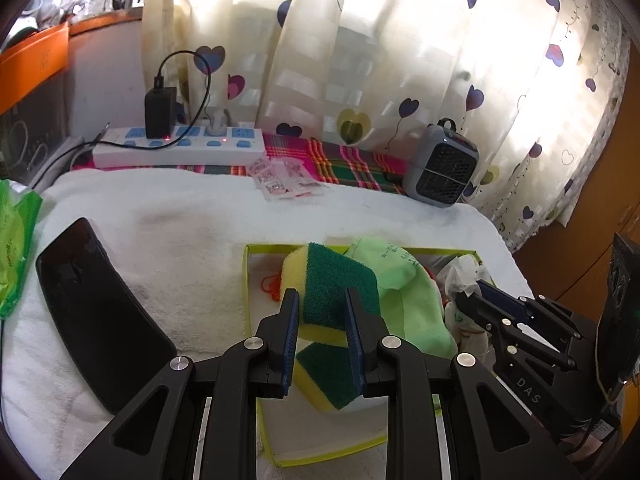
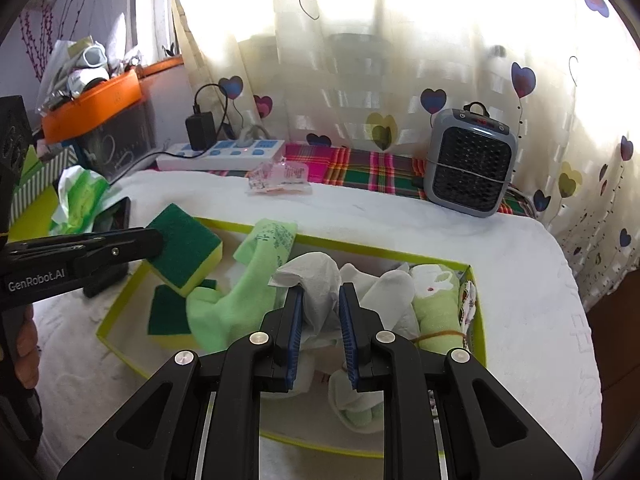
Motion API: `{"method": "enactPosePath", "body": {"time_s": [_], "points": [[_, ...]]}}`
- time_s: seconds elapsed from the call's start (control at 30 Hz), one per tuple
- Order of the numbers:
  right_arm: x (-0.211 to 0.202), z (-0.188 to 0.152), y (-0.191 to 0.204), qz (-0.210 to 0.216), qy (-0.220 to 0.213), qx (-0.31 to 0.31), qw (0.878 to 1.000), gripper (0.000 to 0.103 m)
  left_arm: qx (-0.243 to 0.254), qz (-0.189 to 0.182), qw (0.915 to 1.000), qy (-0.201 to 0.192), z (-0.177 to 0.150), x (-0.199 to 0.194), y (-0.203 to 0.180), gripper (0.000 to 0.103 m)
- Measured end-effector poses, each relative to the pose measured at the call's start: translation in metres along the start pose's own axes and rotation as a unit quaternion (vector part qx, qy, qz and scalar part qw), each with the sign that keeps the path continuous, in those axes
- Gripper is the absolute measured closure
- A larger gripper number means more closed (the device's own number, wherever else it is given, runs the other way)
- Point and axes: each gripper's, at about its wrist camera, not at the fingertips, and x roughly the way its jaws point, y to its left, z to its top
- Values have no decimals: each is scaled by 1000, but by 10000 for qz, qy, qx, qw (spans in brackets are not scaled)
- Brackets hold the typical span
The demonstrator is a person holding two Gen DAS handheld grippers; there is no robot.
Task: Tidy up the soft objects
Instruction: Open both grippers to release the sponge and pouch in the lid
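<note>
Left gripper (image 1: pixel 322 312) clamps the sponge (image 1: pixel 328 280) between its jaws above the box (image 2: pixel 120 312); right gripper (image 2: pixel 320 306) pinches tissue (image 2: pixel 316 280); both light, compressible: grip mid-body.

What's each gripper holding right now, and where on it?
Left gripper clamps the upper sponge across its sides. Right gripper pinches the crumpled white tissue mid-bunch.

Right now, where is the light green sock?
The light green sock lies draped inside the yellow-rimmed box, left of centre in the right wrist view, between the sponge and the white tissue.
</note>
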Motion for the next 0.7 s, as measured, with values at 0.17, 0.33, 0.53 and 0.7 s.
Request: {"method": "enactPosePath", "body": {"time_s": [0.17, 0.33, 0.53, 0.7], "points": [[8, -1, 4, -11, 51, -107, 9999, 84, 58, 49, 10000, -4, 1, 1, -1, 81], [11, -2, 5, -15, 64, -102, 9999, 83, -36, 57, 10000, 20, 2, 1, 1, 81], [11, -3, 4, 21, 66, -79, 9999, 81, -128, 118, 9998, 95, 2, 4, 5, 73], [10, -4, 6, 72, 23, -73, 9999, 67, -14, 168, 9998, 93, -1, 4, 1, 69]]}}
